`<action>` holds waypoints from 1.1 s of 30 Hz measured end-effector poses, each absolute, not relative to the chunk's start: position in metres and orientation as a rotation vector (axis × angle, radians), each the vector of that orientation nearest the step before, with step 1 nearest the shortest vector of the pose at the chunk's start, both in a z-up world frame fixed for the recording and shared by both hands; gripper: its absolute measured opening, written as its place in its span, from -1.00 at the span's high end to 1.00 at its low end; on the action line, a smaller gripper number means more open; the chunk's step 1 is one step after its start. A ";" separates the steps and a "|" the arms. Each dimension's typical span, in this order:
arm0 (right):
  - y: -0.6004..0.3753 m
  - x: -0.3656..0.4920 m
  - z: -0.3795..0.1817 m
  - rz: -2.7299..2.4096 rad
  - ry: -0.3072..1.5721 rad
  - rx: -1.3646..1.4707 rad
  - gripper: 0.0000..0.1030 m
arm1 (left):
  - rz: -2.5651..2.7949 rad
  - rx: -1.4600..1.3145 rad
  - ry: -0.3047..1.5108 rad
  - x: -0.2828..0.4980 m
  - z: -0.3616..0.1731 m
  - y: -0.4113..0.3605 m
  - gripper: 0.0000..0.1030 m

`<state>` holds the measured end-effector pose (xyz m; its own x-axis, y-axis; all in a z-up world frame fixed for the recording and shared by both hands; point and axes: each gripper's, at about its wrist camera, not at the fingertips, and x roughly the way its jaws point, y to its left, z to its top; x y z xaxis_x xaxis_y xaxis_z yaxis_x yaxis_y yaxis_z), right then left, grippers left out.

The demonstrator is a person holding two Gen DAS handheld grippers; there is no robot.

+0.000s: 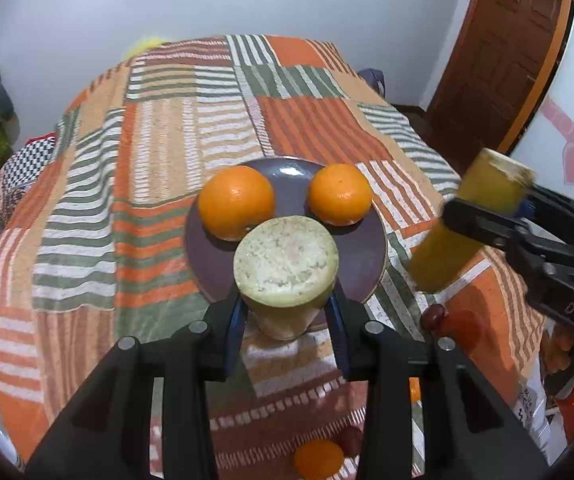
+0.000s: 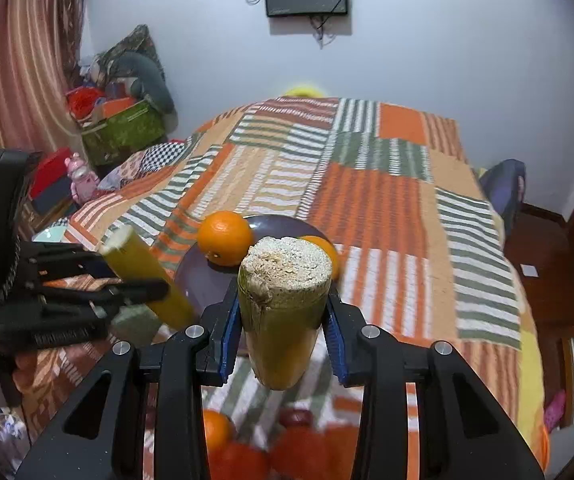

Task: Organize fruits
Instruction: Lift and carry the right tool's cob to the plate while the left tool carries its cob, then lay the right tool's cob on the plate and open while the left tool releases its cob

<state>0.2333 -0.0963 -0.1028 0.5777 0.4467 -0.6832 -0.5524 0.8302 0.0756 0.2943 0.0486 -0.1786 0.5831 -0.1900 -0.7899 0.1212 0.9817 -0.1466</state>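
While your left gripper (image 1: pixel 287 312) and right gripper (image 2: pixel 283 334) are each pinching a stiff, waxy-looking yellow cylinder (image 1: pixel 285 276) mid-body above the bed (image 1: pixel 191 128), near the plate (image 1: pixel 371 256), you are keeping the jaws clear of its crumbly cut end.

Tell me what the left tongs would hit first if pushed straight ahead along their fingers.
The left tongs, shut on a yellow-green cut cylinder of fruit, point at the dark purple round plate. The cylinder's cut end would probably meet the plate first, or the two oranges beyond; depth is unclear.
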 end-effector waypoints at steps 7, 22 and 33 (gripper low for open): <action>-0.067 0.264 -0.130 0.644 0.853 -0.172 0.34 | -0.212 -0.057 0.934 0.319 -0.192 0.044 0.28; -0.063 0.296 -0.149 0.635 0.932 -0.173 0.24 | -0.211 -0.021 0.919 0.355 -0.196 0.044 0.29; -0.079 0.289 -0.145 0.645 0.897 -0.188 0.15 | -0.195 -0.055 0.949 0.370 -0.196 0.042 0.03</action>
<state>0.2889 -0.0788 -0.1452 0.4508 0.4426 -0.7751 -0.5940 0.7970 0.1097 0.3703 0.0420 -0.1962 0.5663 -0.1902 -0.8020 0.1418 0.9810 -0.1325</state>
